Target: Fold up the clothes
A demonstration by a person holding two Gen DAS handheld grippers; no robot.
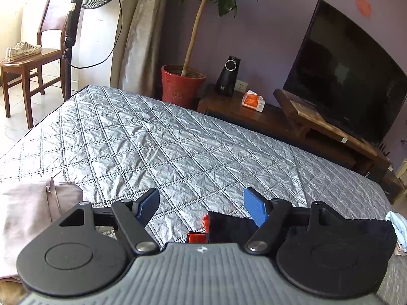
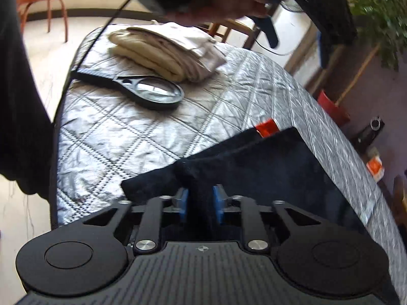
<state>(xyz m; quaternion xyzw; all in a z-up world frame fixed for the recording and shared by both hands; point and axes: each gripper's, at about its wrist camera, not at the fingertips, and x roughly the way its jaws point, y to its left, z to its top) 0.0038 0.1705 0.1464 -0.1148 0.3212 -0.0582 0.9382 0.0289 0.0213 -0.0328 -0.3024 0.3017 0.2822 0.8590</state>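
Right gripper (image 2: pixel 201 200) clenched on bunched black garment (image 2: pixel 267 167) atop silver quilted cover (image 2: pixel 122 137), left gripper (image 1: pixel 201 207) spread wide above it, folded beige clothes (image 2: pixel 162 53) beyond

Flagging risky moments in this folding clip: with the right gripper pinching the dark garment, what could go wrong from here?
1. The right gripper pinches only a small bunched ridge of the dark garment, so the cloth may slip out or fold unevenly.
2. The left gripper is open and holds nothing, so the garment's other side could drag.
3. A sweeping fold might hit the magnifying glass lying nearby.
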